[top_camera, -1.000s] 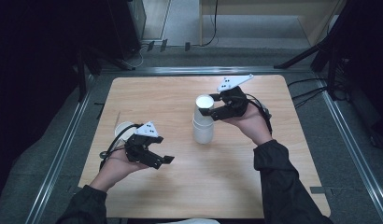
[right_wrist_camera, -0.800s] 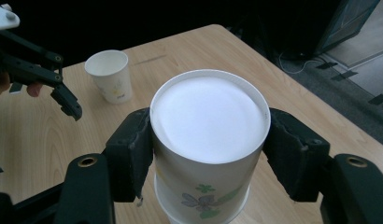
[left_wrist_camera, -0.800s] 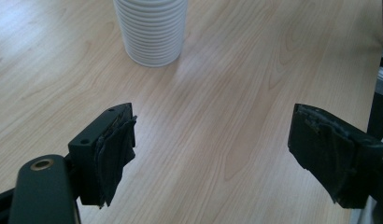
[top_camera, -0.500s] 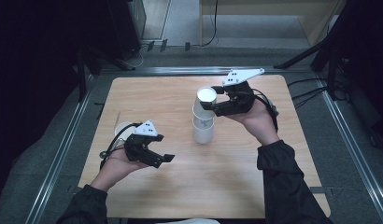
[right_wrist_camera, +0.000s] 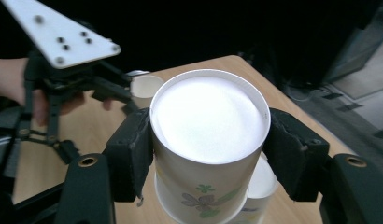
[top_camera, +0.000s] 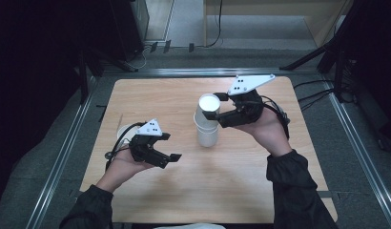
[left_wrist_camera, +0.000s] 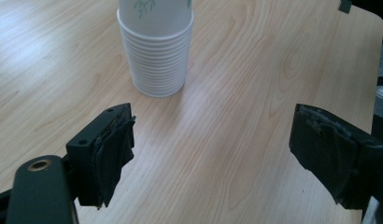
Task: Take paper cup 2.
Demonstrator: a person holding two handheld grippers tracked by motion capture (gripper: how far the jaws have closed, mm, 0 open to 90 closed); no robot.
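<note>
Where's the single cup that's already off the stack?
High view: the lone cup stands near the table's left edge, just behind the left gripper, left of the cup stack.

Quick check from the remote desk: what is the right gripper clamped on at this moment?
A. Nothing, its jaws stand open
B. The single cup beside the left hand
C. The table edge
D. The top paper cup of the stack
D: in the right gripper view both pads of the right gripper press the sides of the top paper cup, partly raised out of the stack.
</note>
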